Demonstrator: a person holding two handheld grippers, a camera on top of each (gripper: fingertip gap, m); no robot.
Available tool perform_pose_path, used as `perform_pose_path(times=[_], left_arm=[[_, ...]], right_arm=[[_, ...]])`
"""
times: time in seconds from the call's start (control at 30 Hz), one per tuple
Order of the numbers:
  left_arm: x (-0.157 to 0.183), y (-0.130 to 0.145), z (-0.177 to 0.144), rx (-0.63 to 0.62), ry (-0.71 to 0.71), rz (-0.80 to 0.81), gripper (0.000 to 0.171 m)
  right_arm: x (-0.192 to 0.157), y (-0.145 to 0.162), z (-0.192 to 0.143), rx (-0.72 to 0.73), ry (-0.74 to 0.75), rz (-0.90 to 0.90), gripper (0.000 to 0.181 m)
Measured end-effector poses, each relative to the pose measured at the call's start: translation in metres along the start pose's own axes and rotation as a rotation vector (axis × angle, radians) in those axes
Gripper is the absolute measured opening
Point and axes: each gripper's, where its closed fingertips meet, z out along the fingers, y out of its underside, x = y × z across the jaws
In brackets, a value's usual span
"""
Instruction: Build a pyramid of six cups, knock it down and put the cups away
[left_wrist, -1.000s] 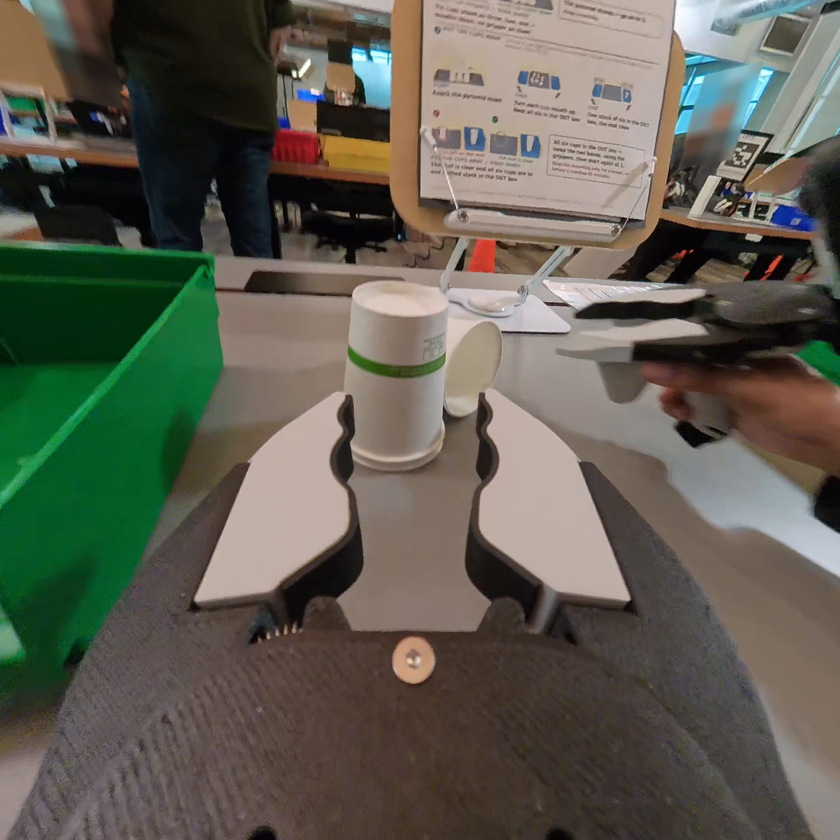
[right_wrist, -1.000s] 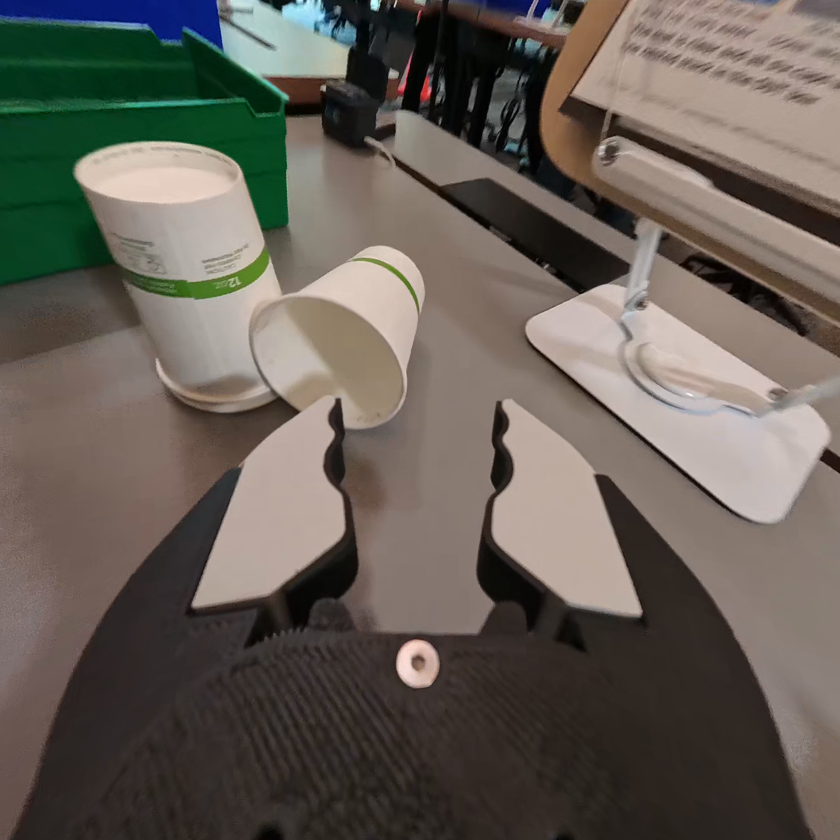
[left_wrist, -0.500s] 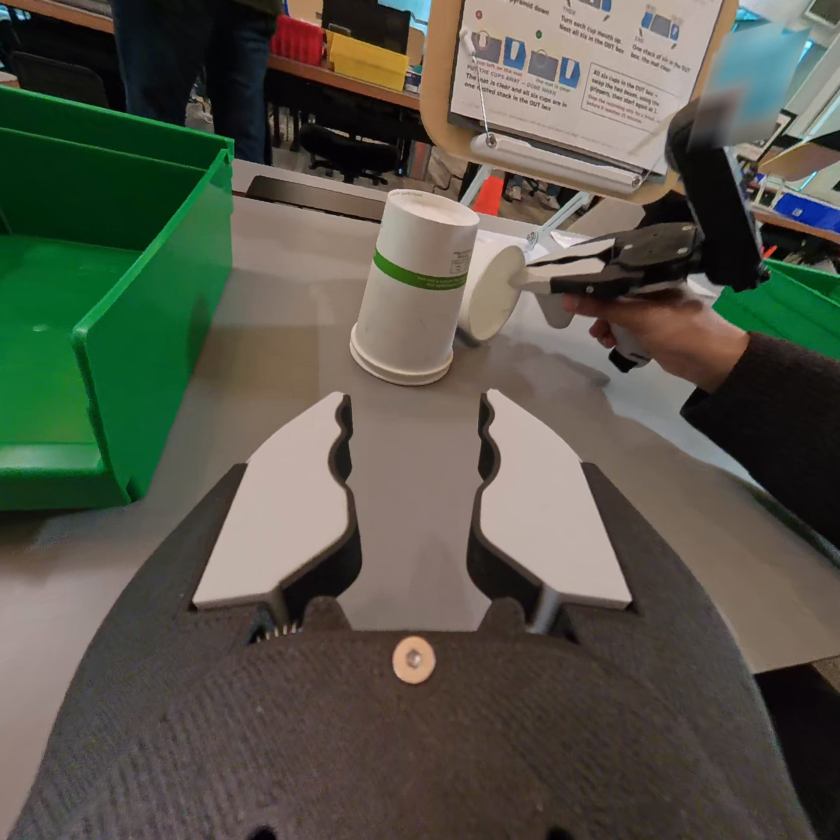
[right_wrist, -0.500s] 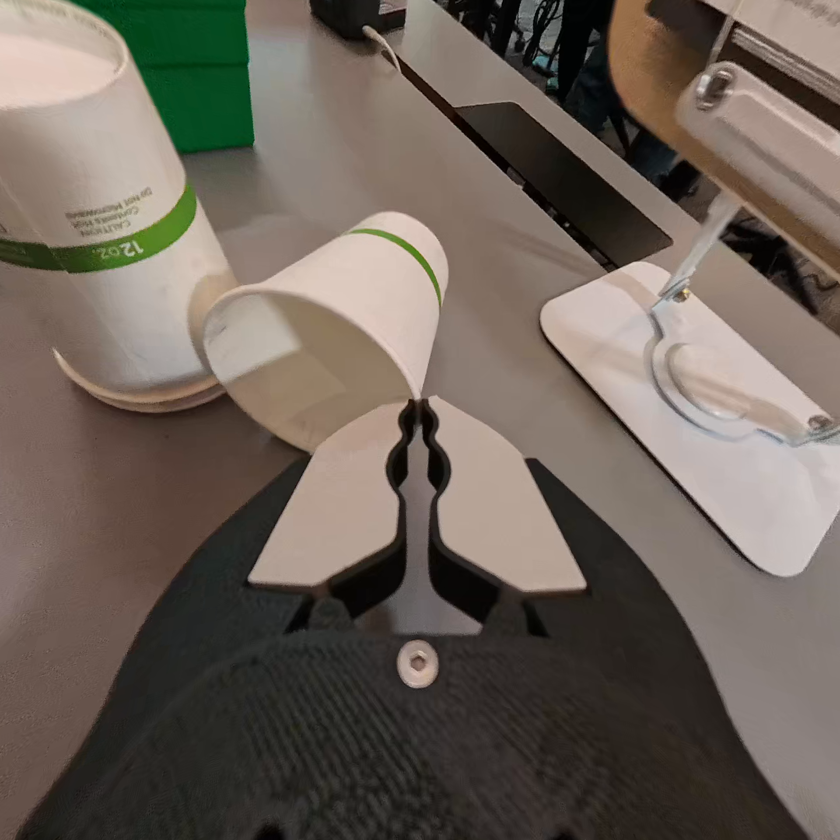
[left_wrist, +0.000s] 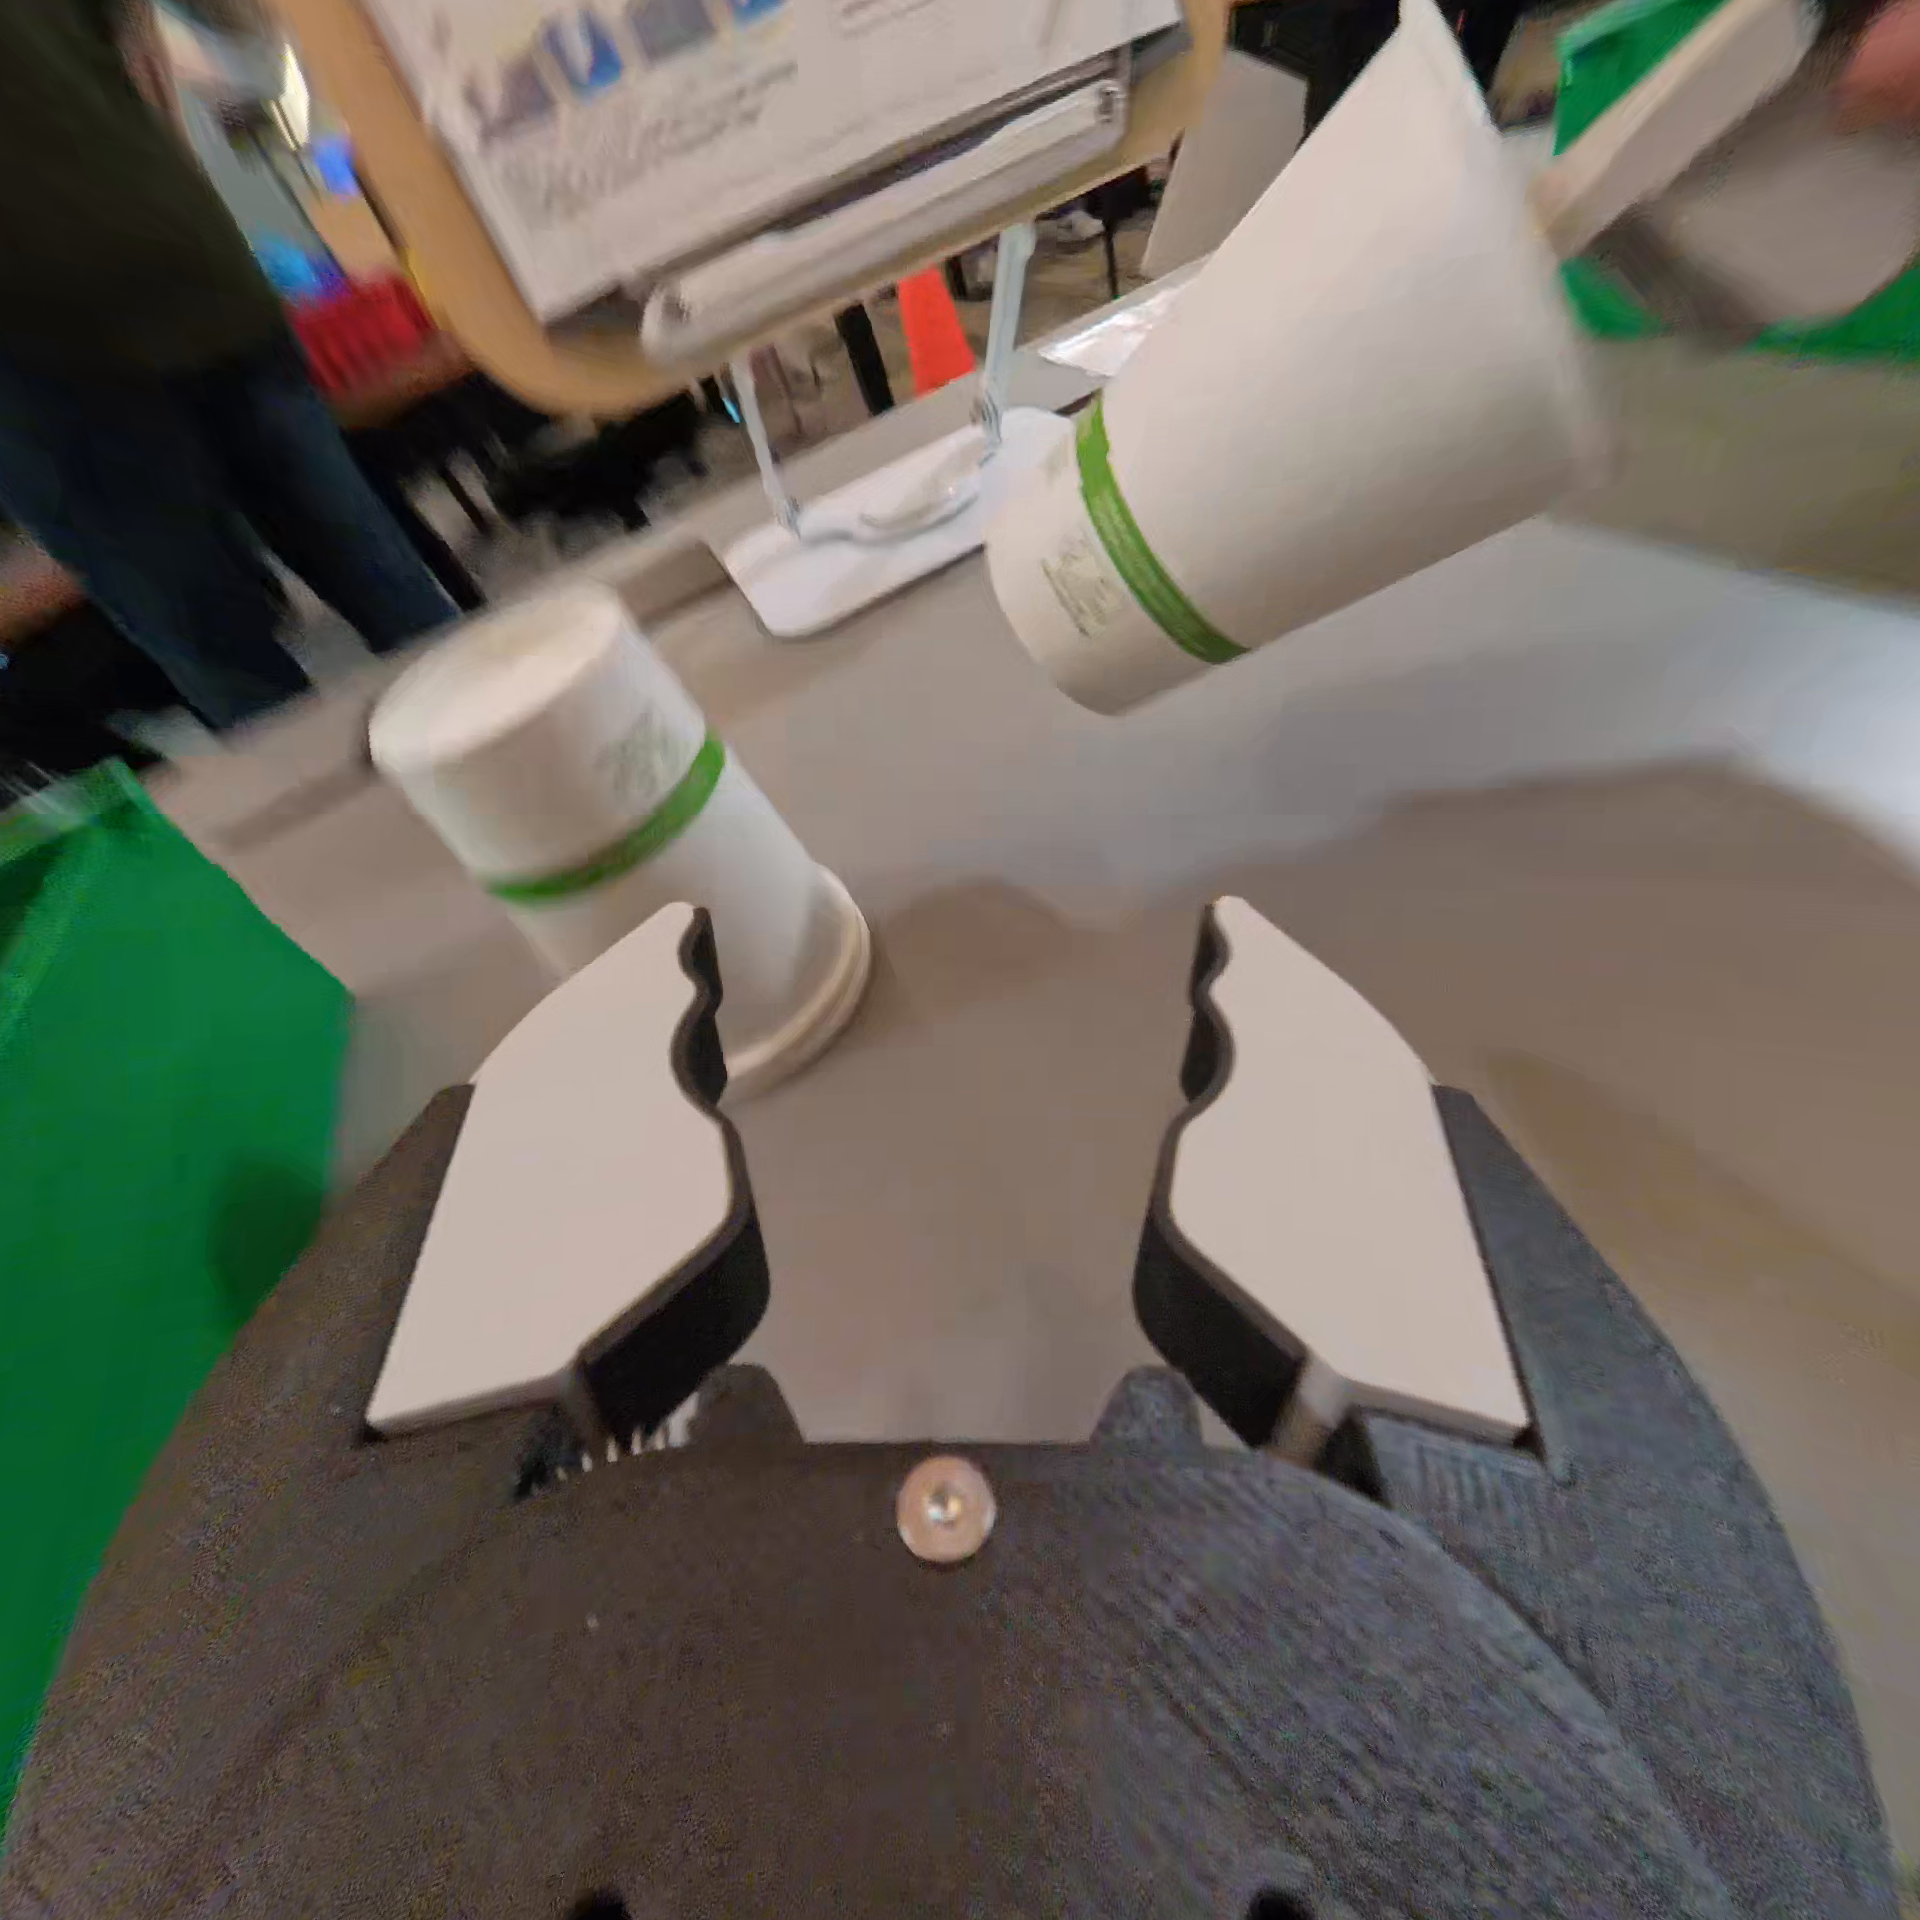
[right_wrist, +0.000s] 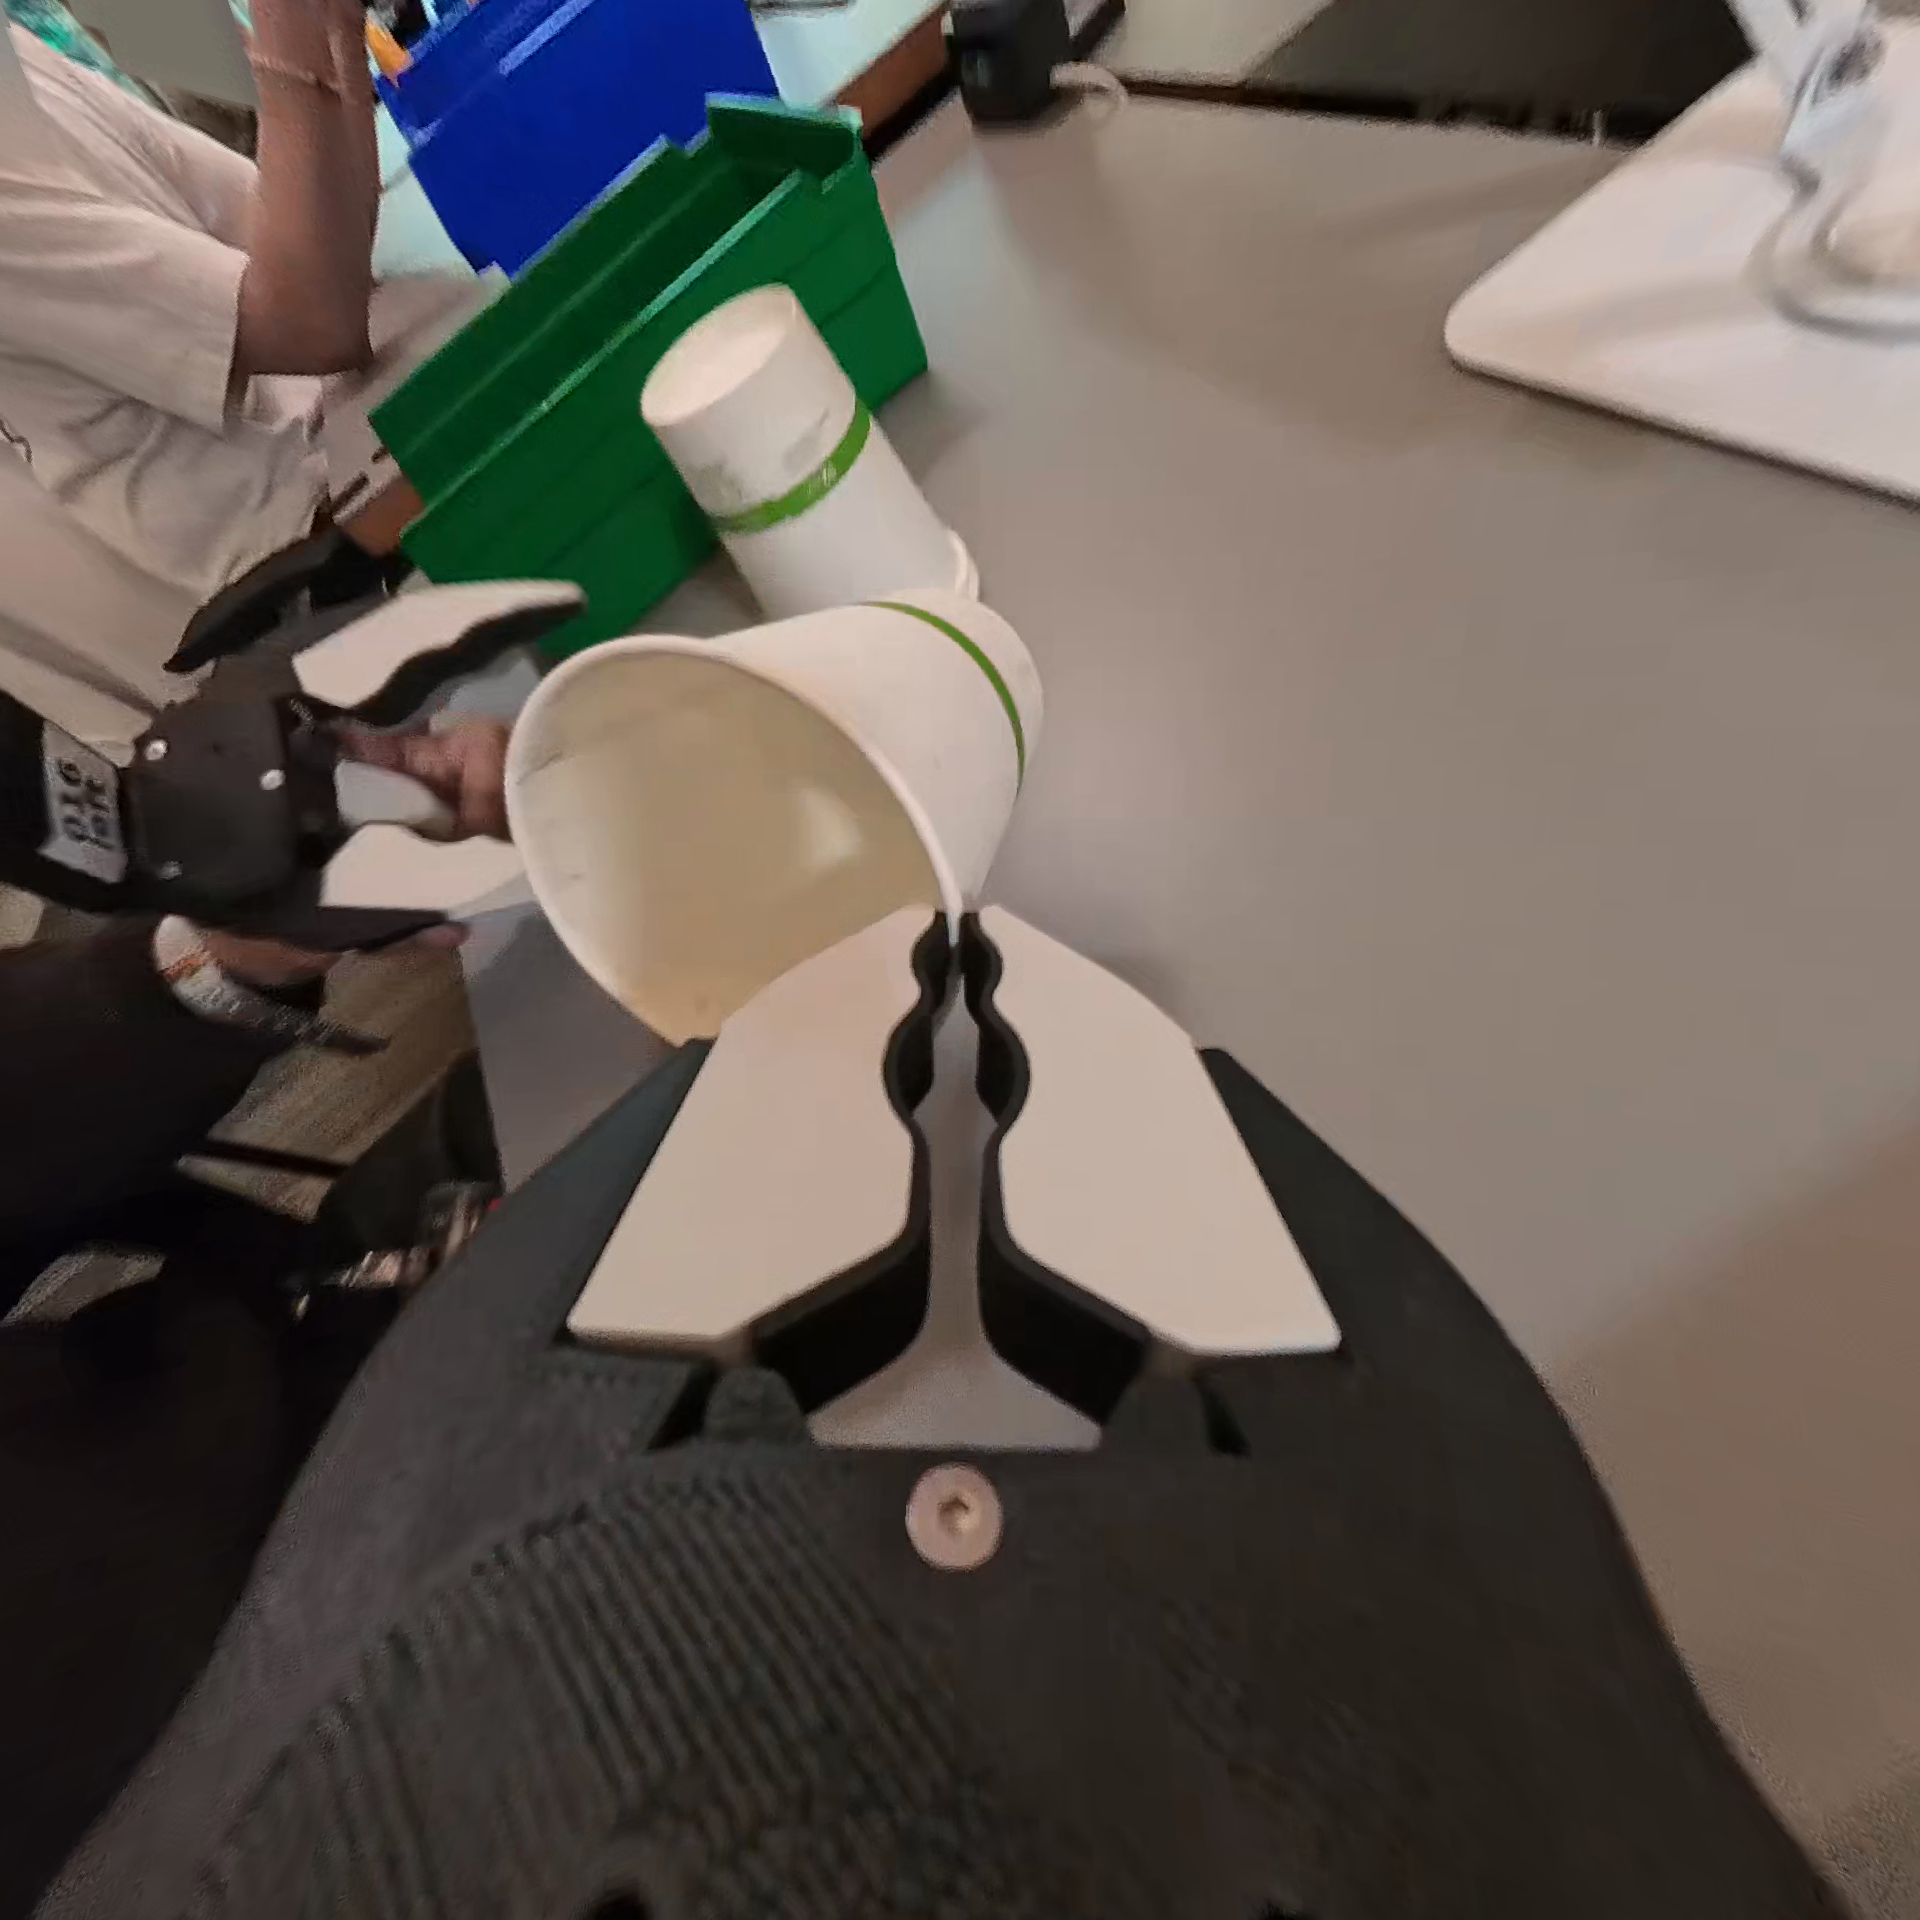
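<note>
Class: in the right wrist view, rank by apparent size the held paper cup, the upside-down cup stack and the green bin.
1. held paper cup, though it is nearest the camera
2. green bin
3. upside-down cup stack

Left gripper (left_wrist: 951, 935) agape, right gripper (right_wrist: 956, 925) clamped.

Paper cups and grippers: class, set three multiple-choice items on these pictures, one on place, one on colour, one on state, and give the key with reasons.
1. Where does the upside-down cup stand?
A. on the grey table
B. inside the green bin
C. on the stand's white base

2. What colour is the band on the held cup?
A. blue
B. red
C. green

3. How is the right gripper?
A. wide open
B. shut on the held cup's rim
C. resting on the table

Key: A, it stands mouth-down on the table beside the bin; C, a green ring circles it; B, the fingertips pinch the rim while the left gripper gapes empty.
</note>
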Motion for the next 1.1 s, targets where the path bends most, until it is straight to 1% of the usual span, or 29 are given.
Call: perform_pose_path(times=[0.07, 0.13, 0.2, 0.3, 0.37, 0.43, 0.47, 0.5, 0.53, 0.57, 0.67, 0.77, 0.83, 0.9, 0.97, 1.0, 1.07, 1.1], left_arm=[[0.023, -0.013, 0.014, 0.049, 0.005, 0.221, 0.091], [0.061, -0.024, 0.023, 0.116, 0.104, 0.316, 0.094], [0.099, -0.032, 0.029, 0.157, 0.222, 0.353, 0.095], [0.139, -0.047, 0.032, 0.222, 0.351, 0.378, 0.093], [0.156, -0.05, 0.031, 0.243, 0.414, 0.398, 0.087], [0.162, -0.052, 0.034, 0.244, 0.438, 0.404, 0.087], [0.164, -0.056, 0.034, 0.249, 0.463, 0.372, 0.087], [0.165, -0.062, 0.035, 0.246, 0.492, 0.307, 0.087], [0.165, -0.069, 0.035, 0.247, 0.52, 0.219, 0.086], [0.164, -0.076, 0.034, 0.255, 0.548, 0.12, 0.086], [0.148, -0.094, 0.031, 0.269, 0.615, -0.175, 0.086], [0.126, -0.1, 0.03, 0.272, 0.646, -0.388, 0.086], [0.116, -0.103, 0.027, 0.283, 0.658, -0.469, 0.086], [0.113, -0.105, 0.024, 0.29, 0.683, -0.519, 0.086], [0.12, -0.104, 0.018, 0.284, 0.737, -0.51, 0.086], [0.128, -0.104, 0.012, 0.28, 0.787, -0.476, 0.086], [0.15, -0.097, -0.001, 0.242, 0.898, -0.382, 0.086], [0.16, -0.093, -0.007, 0.224, 0.944, -0.339, 0.086]], right_arm=[[-0.004, 0.016, -0.021, -0.059, 0.008, 0.023, 0.003], [-0.014, 0.03, -0.038, -0.107, -0.017, 0.055, 0.003], [-0.029, 0.041, -0.049, -0.144, -0.075, 0.102, 0.003], [-0.051, 0.054, -0.057, -0.177, -0.161, 0.145, 0.003], [-0.051, 0.057, -0.061, -0.168, -0.144, 0.15, 0.003], [-0.052, 0.053, -0.068, -0.109, -0.144, 0.129, 0.008], [-0.055, 0.044, -0.072, -0.04, -0.16, 0.11, 0.024], [-0.057, 0.033, -0.076, 0.042, -0.168, 0.092, 0.045], [-0.058, 0.023, -0.082, 0.12, -0.163, 0.069, 0.066], [-0.058, 0.013, -0.088, 0.187, -0.142, 0.04, 0.08], [-0.055, -0.006, -0.1, 0.321, -0.066, -0.034, 0.101], [-0.064, -0.021, -0.095, 0.444, -0.094, -0.028, 0.109], [-0.073, -0.021, -0.079, 0.453, -0.131, -0.021, 0.111], [-0.085, -0.016, -0.057, 0.414, -0.158, -0.047, 0.115], [-0.1, -0.009, -0.038, 0.369, -0.192, -0.103, 0.114], [-0.107, -0.006, -0.031, 0.345, -0.207, -0.142, 0.111], [-0.119, 0.001, -0.021, 0.301, -0.229, -0.234, 0.094], [-0.126, 0.005, -0.019, 0.277, -0.252, -0.28, 0.094]])
